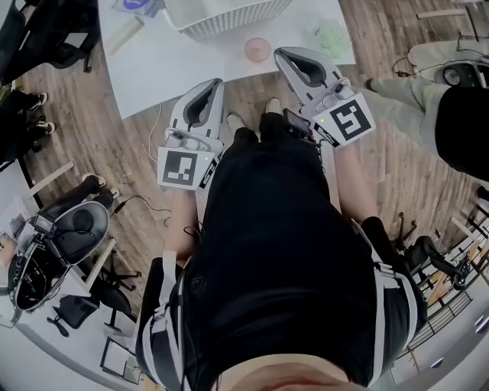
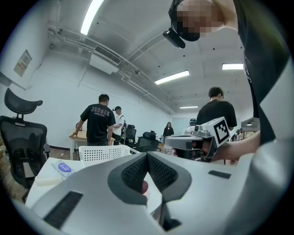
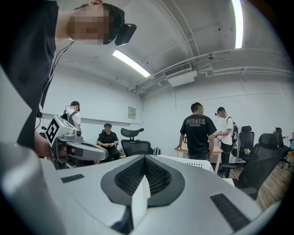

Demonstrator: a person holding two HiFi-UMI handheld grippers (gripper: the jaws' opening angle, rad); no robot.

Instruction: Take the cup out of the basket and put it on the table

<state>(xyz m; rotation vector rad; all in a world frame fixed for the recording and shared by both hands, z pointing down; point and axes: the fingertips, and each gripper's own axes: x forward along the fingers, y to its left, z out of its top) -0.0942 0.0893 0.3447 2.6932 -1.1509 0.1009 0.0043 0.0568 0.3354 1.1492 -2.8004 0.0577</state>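
A small pink cup (image 1: 257, 49) stands on the white table (image 1: 176, 69), just in front of the white perforated basket (image 1: 221, 17). My left gripper (image 1: 213, 87) hovers at the table's near edge, to the left of and short of the cup, its jaws shut on nothing. My right gripper (image 1: 283, 55) is right next to the cup on its right side, also shut and empty. In the left gripper view the closed left gripper (image 2: 147, 156) points at the basket (image 2: 103, 152), with a sliver of the pink cup (image 2: 145, 186) below the tips. The right gripper (image 3: 144, 159) faces the basket (image 3: 195, 162).
A pale green lump (image 1: 332, 38), a blue-labelled packet (image 1: 137, 4) and a cream roll (image 1: 122, 34) lie on the table. Office chairs (image 1: 76, 229) and gear stand on the wooden floor at left. Several people stand or sit across the room (image 2: 98, 123).
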